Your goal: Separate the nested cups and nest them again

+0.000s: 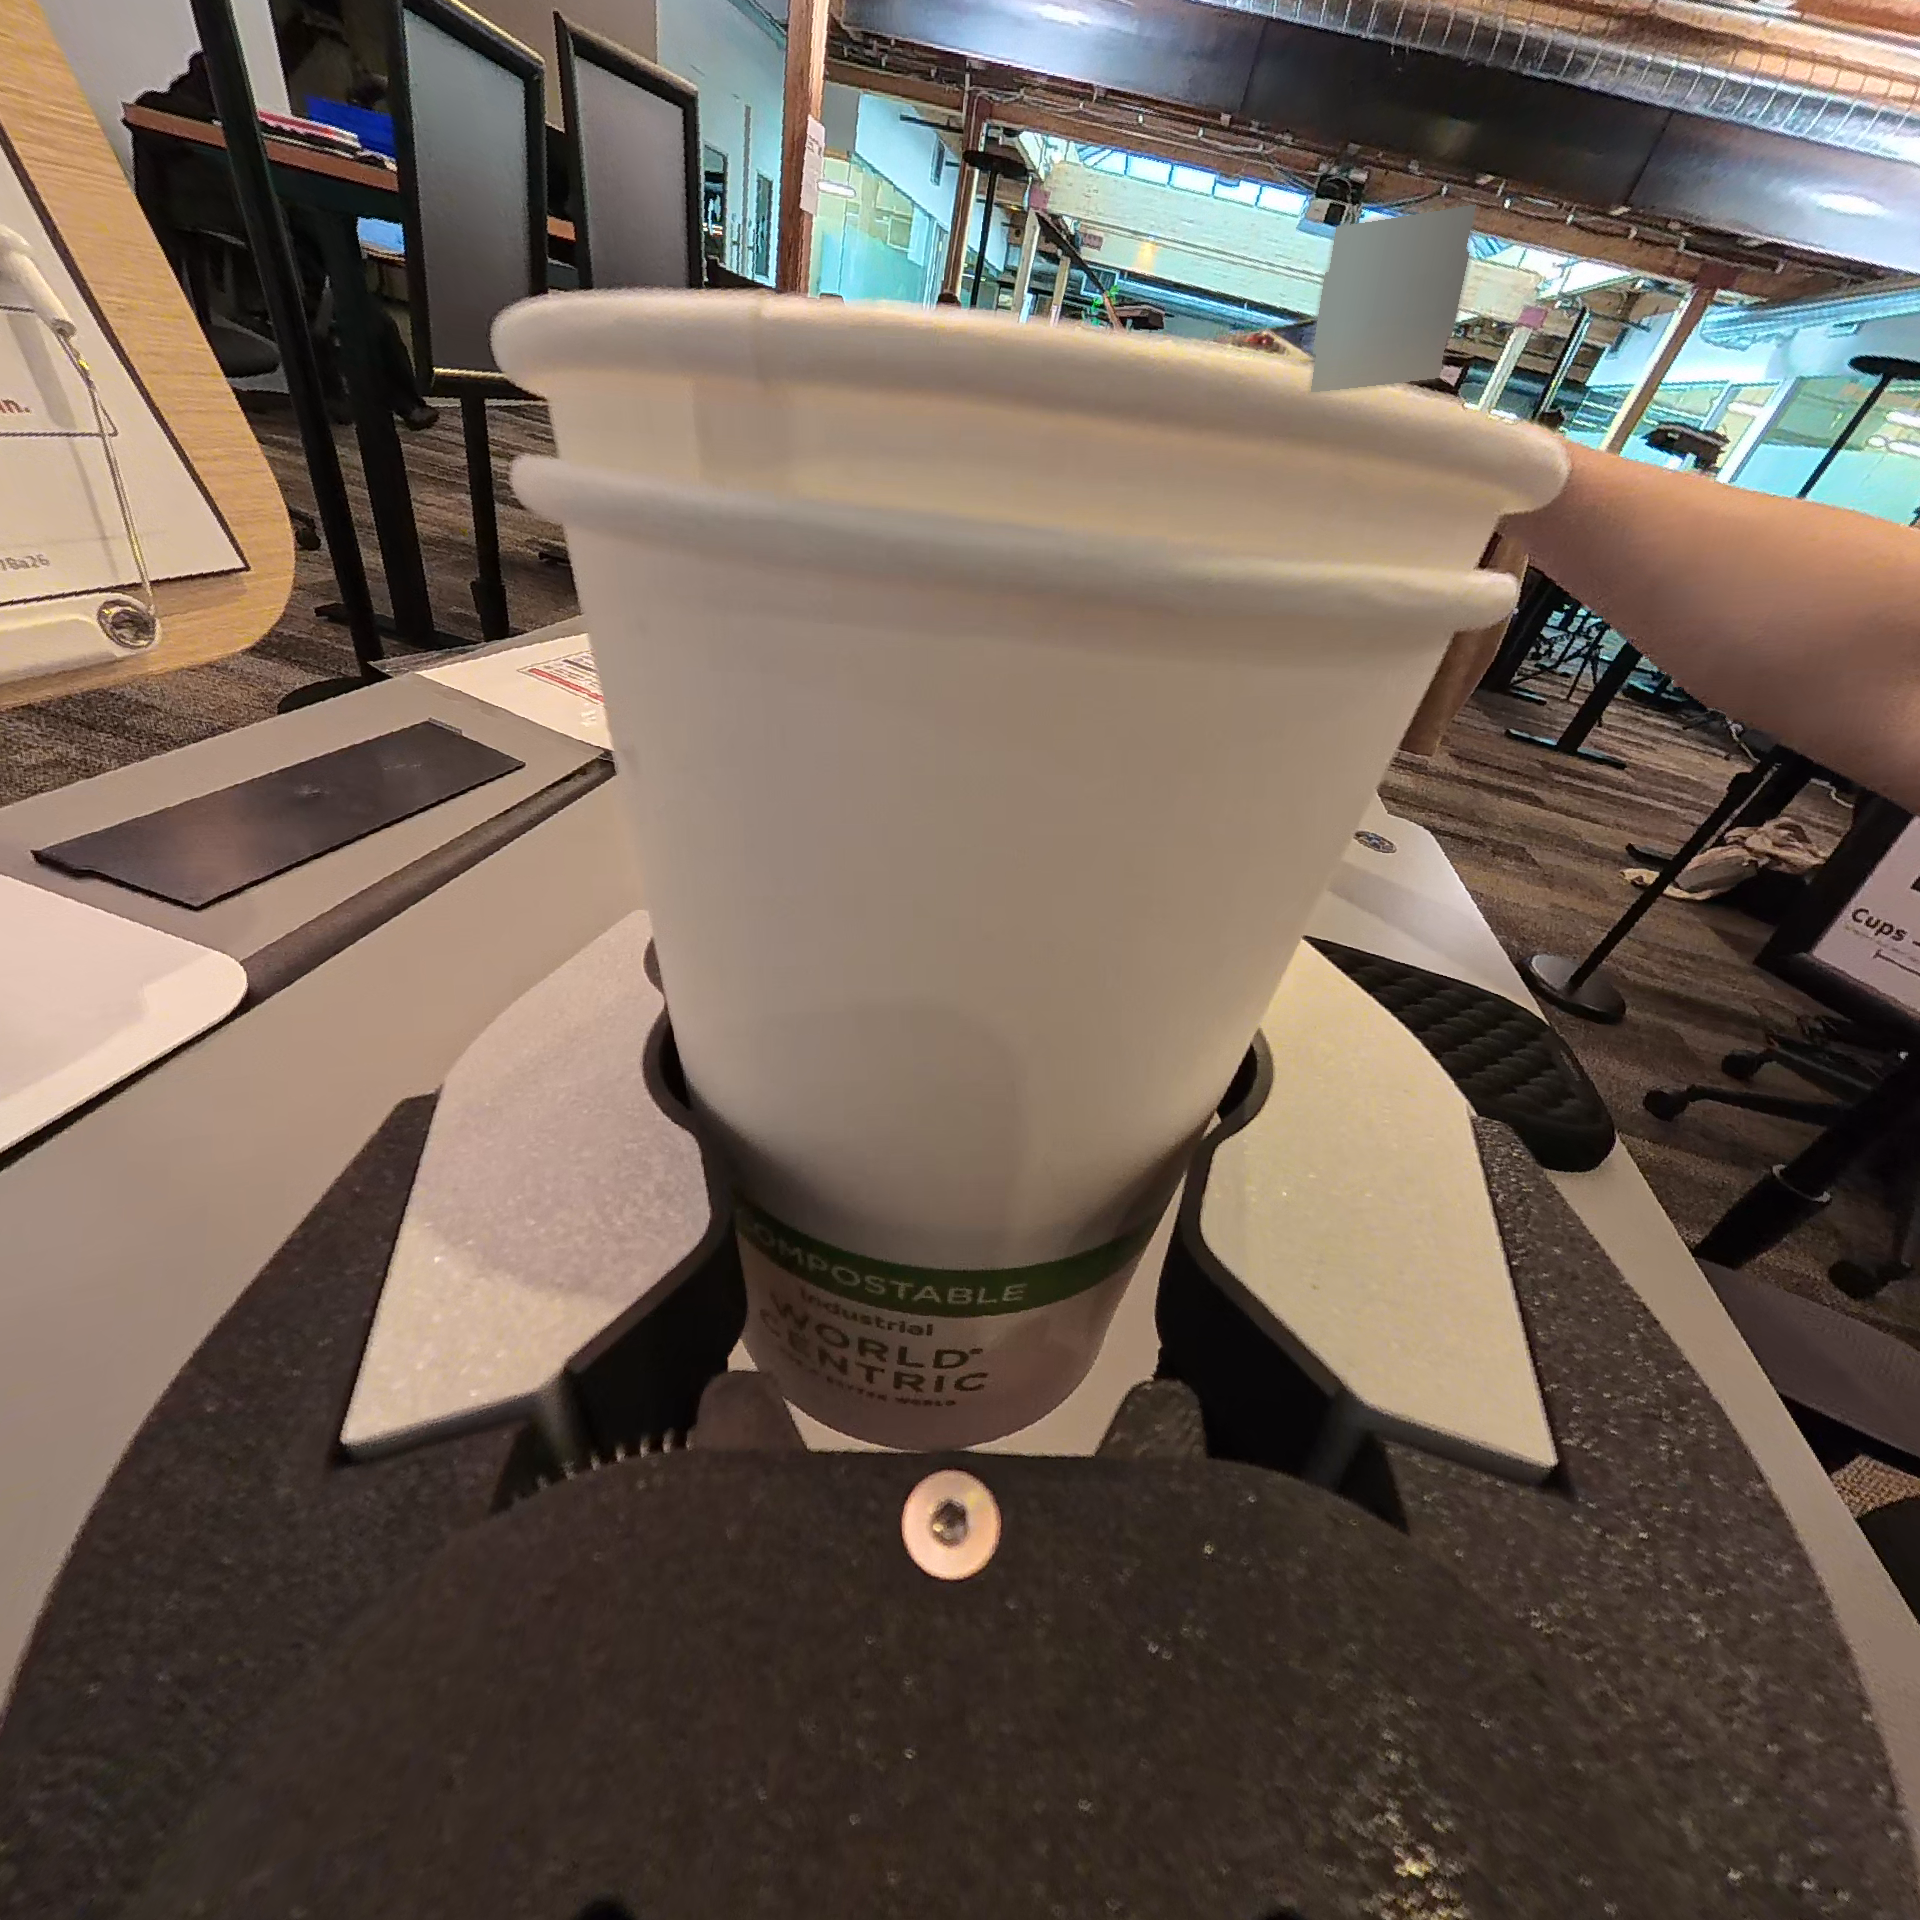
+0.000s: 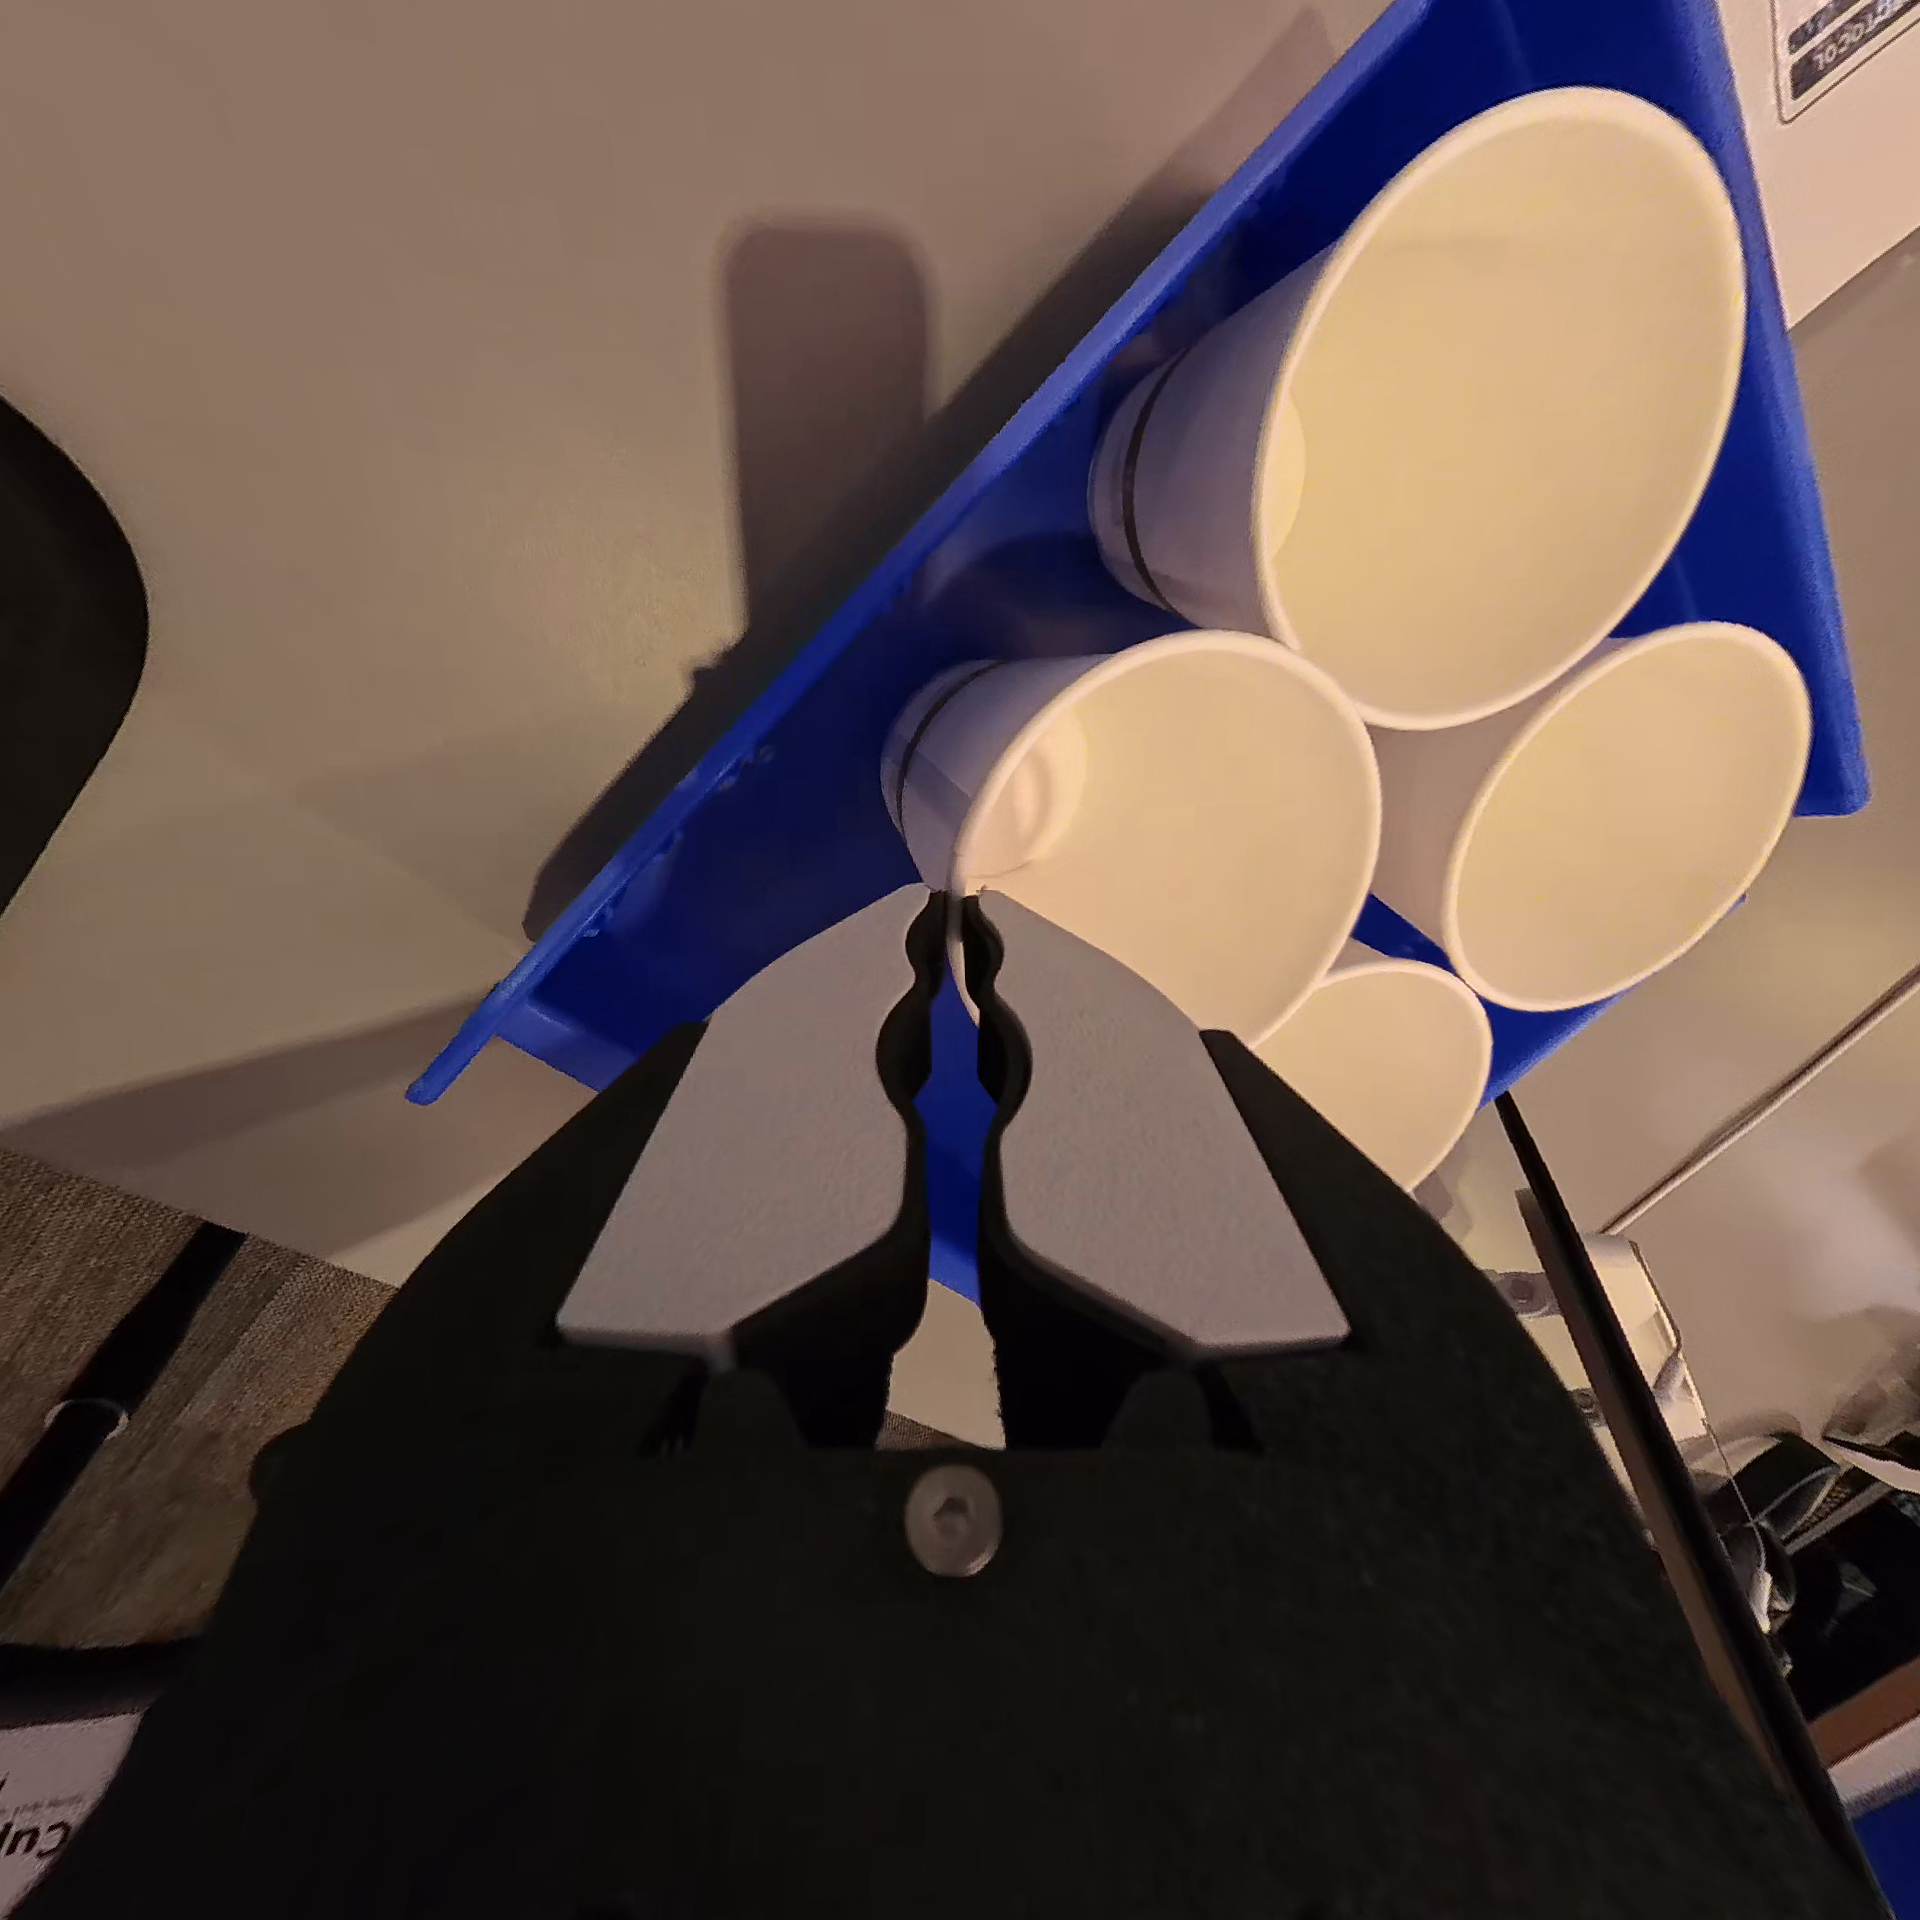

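Because your left gripper clamps the nested cups low on the outer wall, their two rims stay free for pulling apart. Your right gripper pinches one cup's rim over the blue tray, beside three loose cups.

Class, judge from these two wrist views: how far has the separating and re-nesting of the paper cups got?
Done: three single white cups stand in the blue tray.
In hand: the right gripper pinches the rim of a fourth cup over the tray. The left gripper grips a stack of two nested cups, two rims showing.
Left: splitting that pair, then all the re-nesting.
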Demonstrator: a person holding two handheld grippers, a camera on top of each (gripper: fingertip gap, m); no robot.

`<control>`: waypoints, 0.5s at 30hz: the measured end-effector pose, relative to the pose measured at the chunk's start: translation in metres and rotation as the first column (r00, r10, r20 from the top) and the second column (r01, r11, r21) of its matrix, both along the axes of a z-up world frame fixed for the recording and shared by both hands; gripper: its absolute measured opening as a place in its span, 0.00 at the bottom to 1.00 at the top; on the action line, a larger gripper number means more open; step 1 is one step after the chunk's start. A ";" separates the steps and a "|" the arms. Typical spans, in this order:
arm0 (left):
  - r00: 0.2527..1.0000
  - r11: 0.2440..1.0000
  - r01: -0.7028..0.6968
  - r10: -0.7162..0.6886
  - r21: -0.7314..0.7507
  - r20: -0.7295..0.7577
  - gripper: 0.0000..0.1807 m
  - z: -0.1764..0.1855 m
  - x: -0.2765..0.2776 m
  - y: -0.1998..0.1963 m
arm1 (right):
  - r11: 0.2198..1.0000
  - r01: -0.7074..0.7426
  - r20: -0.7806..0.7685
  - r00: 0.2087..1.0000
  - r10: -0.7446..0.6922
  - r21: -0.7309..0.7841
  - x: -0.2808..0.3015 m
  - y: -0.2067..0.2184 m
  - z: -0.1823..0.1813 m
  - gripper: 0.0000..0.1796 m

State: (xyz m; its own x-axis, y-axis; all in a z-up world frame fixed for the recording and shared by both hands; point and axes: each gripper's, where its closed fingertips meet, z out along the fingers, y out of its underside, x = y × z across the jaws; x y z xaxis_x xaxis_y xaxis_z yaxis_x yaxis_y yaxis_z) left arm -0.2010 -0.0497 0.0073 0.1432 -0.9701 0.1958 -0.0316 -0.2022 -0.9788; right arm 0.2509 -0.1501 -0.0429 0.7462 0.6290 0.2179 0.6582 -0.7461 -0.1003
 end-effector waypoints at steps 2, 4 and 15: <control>1.000 1.000 -0.001 0.001 0.001 0.001 0.55 0.001 0.000 0.000 | 1.000 -0.005 0.004 1.000 0.005 -0.001 0.000 0.000 -0.002 0.02; 1.000 1.000 0.000 0.000 0.000 0.002 0.55 0.001 -0.001 0.000 | 1.000 -0.007 0.009 1.000 0.007 0.001 0.000 0.000 -0.004 0.02; 1.000 1.000 0.006 -0.007 0.003 0.012 0.55 0.005 0.000 -0.002 | 0.999 -0.002 -0.033 0.999 0.003 0.041 -0.004 0.000 0.005 0.09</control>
